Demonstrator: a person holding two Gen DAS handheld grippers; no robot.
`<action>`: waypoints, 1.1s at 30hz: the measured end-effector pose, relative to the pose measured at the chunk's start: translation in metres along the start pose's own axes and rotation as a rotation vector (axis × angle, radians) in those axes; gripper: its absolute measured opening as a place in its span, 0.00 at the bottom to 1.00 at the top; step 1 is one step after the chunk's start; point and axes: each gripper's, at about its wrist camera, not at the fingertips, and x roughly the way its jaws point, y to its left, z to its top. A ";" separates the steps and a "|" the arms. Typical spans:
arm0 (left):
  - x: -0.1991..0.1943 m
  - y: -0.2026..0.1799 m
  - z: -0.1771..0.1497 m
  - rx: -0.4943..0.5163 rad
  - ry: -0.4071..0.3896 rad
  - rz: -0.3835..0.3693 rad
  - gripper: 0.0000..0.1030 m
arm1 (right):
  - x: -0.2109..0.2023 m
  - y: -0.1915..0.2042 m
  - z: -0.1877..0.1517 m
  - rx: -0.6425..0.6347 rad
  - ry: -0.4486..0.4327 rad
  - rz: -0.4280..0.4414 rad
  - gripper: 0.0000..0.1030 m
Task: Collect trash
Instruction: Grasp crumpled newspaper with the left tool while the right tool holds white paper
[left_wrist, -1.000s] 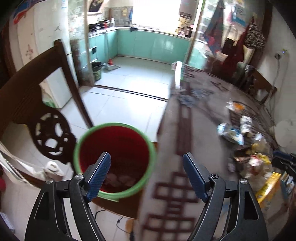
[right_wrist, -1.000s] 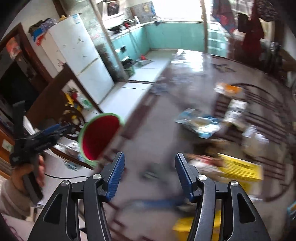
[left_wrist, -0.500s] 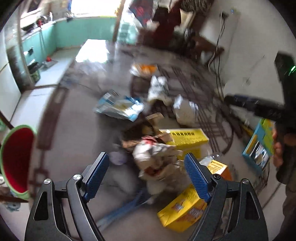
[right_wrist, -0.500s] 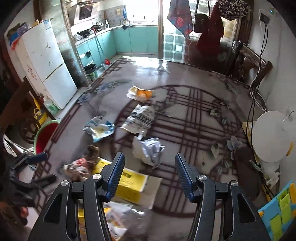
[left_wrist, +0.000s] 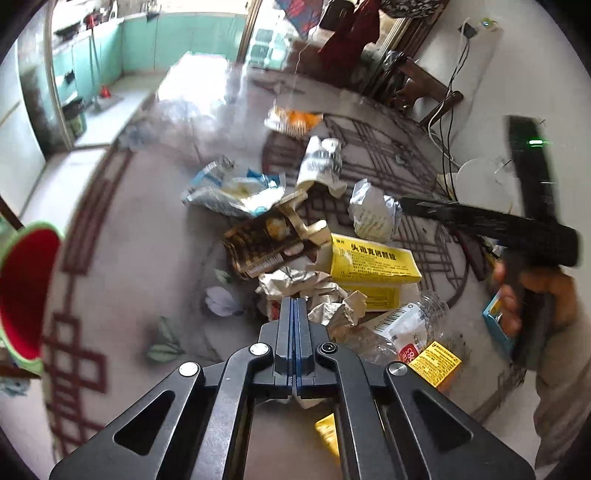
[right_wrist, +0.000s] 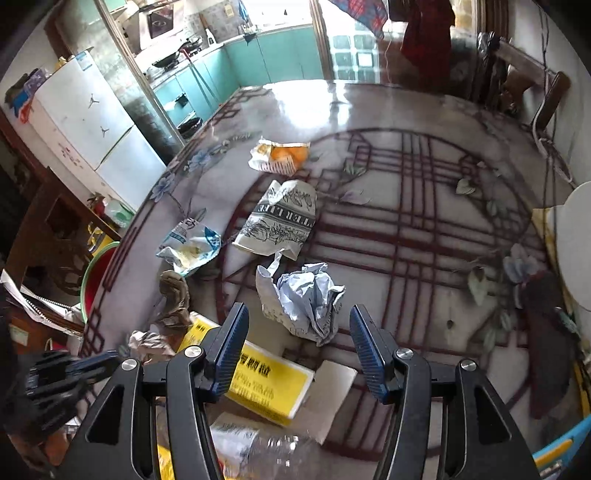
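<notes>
Trash lies scattered on a round patterned table (right_wrist: 424, 206). My left gripper (left_wrist: 294, 302) is shut, its tips at a crumpled paper wad (left_wrist: 314, 291); I cannot tell if it pinches the wad. A yellow box (left_wrist: 373, 258), a clear plastic bottle (left_wrist: 402, 332) and a dark wrapper (left_wrist: 258, 243) lie beside it. My right gripper (right_wrist: 299, 339) is open and empty just above a crumpled blue-white paper ball (right_wrist: 306, 299). The red bin with a green rim (left_wrist: 22, 291) stands off the table's left edge; it also shows in the right wrist view (right_wrist: 98, 273).
Farther on the table lie a printed paper bag (right_wrist: 280, 218), a blue-white snack bag (right_wrist: 188, 247) and an orange-filled wrapper (right_wrist: 280, 155). A wooden chair (right_wrist: 44, 229) and a white fridge (right_wrist: 92, 125) stand left. A white round object (right_wrist: 576, 251) and cables are at the right.
My left gripper swung from the bin over to the trash pile and shut at the crumpled wad. My right gripper moved closer to the paper ball, still open.
</notes>
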 end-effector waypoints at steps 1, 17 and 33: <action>-0.005 0.001 0.001 0.002 -0.008 0.007 0.00 | 0.009 0.000 0.002 0.001 0.015 0.004 0.54; 0.033 -0.008 0.001 -0.016 0.085 -0.067 0.61 | 0.006 -0.001 0.000 0.030 -0.041 0.060 0.25; 0.013 0.000 0.007 -0.011 0.039 -0.045 0.00 | -0.058 0.025 -0.012 0.055 -0.158 0.115 0.26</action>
